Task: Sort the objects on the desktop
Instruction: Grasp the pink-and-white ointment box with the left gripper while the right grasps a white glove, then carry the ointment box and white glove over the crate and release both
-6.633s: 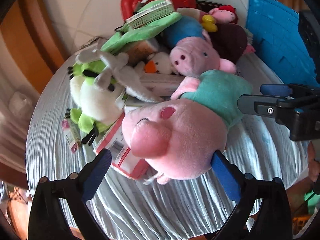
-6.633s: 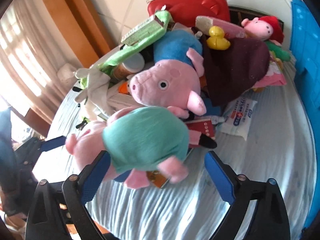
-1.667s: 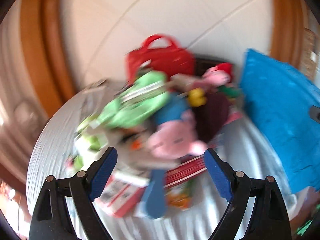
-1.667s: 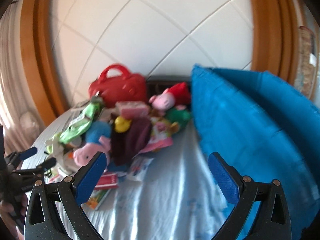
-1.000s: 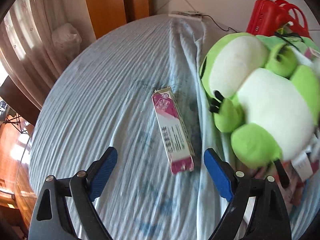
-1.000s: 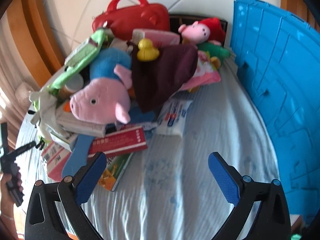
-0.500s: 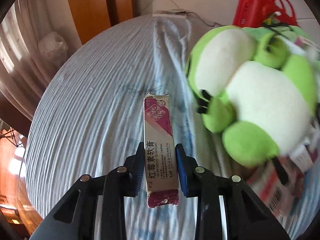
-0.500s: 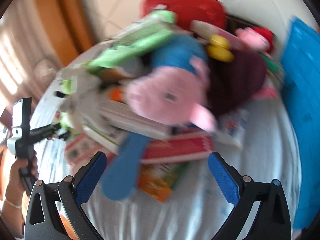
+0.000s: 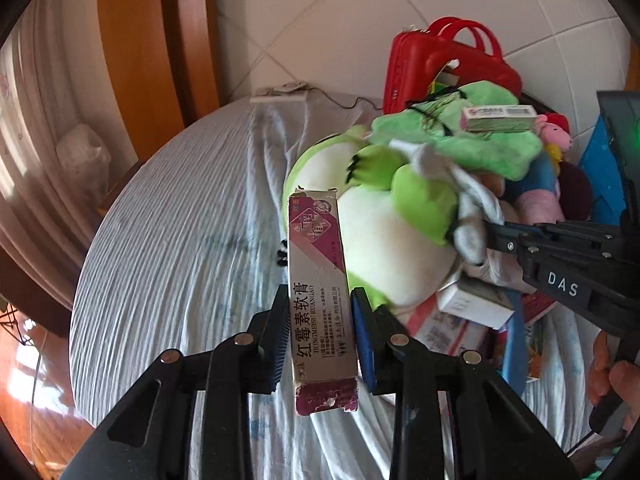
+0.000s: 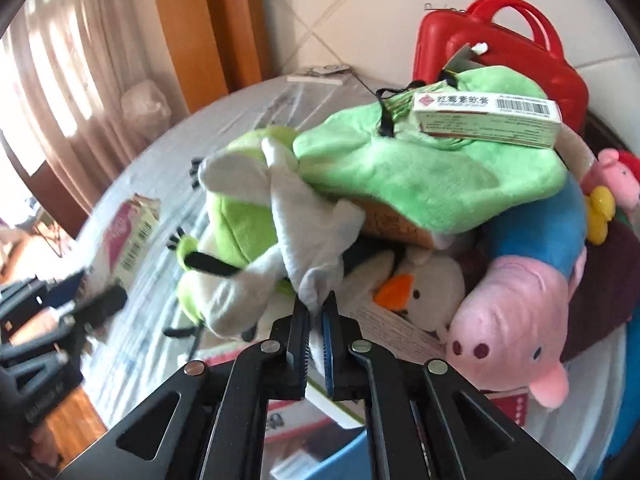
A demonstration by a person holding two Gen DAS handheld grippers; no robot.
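The desktop objects lie heaped on a round desk [image 9: 168, 264] under a pale striped cloth, crowded toward the tiled wall, with the near and window side of the cloth bare. Biggest in the heap is a green and white frog plush [image 9: 384, 240], lying on its side at the edge of the pile nearest the bare cloth. A flat green plush [image 10: 420, 176] is draped over the top of the pile, and a long green and white medicine box [image 10: 486, 118] rests on it. Behind them, against the wall, stands a red carry case [image 10: 504, 44] with its handles up. To the right a pink pig plush [image 10: 516, 312] in a blue top points its snout down toward the desk, with a small white penguin plush [image 10: 424, 284] tucked just beside it under the green one. A dark maroon cloth [image 10: 604, 276] sits at the far right, with a yellow duck toy [image 10: 599, 212] and a small pink pig in a red hat [image 10: 618, 178] above it. A grey rabbit plush [image 10: 296, 248] sprawls across the frog, one limp grey end hanging down. The right claw [image 10: 315, 312] has its pads pinched together on that hanging end of the rabbit. The left claw [image 9: 322, 320] is closed on a slim maroon and silver ointment box [image 9: 320, 300], gripping it across its narrow sides at about mid-length, the box held lifted clear of the cloth just in front of the frog.
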